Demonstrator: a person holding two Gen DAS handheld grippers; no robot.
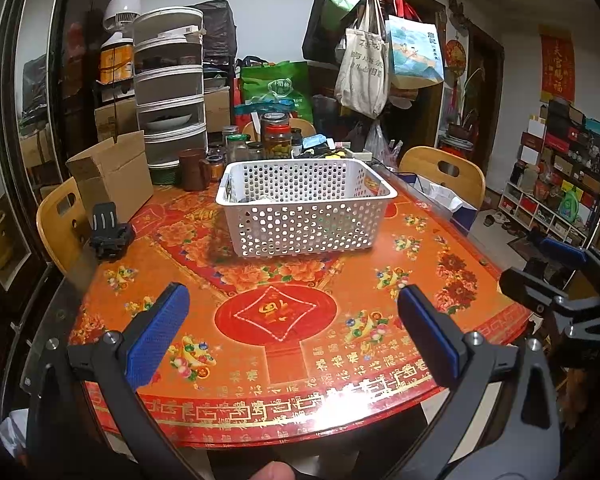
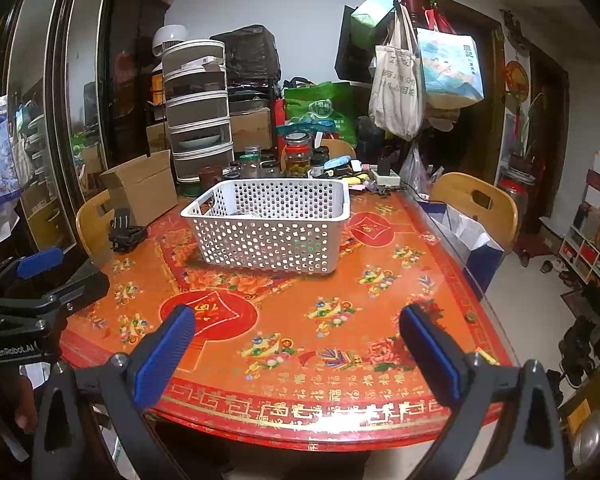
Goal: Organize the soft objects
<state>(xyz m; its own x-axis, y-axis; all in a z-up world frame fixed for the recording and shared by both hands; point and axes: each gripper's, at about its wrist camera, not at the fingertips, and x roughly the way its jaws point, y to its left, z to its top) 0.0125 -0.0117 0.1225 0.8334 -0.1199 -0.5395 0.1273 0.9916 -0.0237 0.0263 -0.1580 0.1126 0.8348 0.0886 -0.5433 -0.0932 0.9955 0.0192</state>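
On the far left, a black strap mount point(image 1: 110, 232) lay on the table point(image 1: 284, 364) beside a cardboard box point(image 1: 112, 172); you had no need to touch either. Your left gripper point(image 1: 292, 332) hovered over the near edge of the table with its 2 blue pads point(image 1: 156, 336) spread wide and nothing between them. The white perforated basket point(image 1: 304, 216) sat toward the middle of the table, well apart from both claws, and something pale and dark lay low inside it, too hidden by the rim to name. No loose soft object showed on the open tablecloth, so the soft items were either already in the basket or out of view.

Further right, your right gripper point(image 2: 296, 344) was held the same way: jaws wide, empty, above the near edge. Beyond it stood a wooden chair point(image 2: 476, 204) with a paper bag point(image 2: 468, 236).

By my judgement you were at the start or the close of the job. To do the step well, you needed to find the next soft item first, approach it from above with jaws wide, pinch its bulk rather than a corner, and lift it clear over the basket's rim before releasing.
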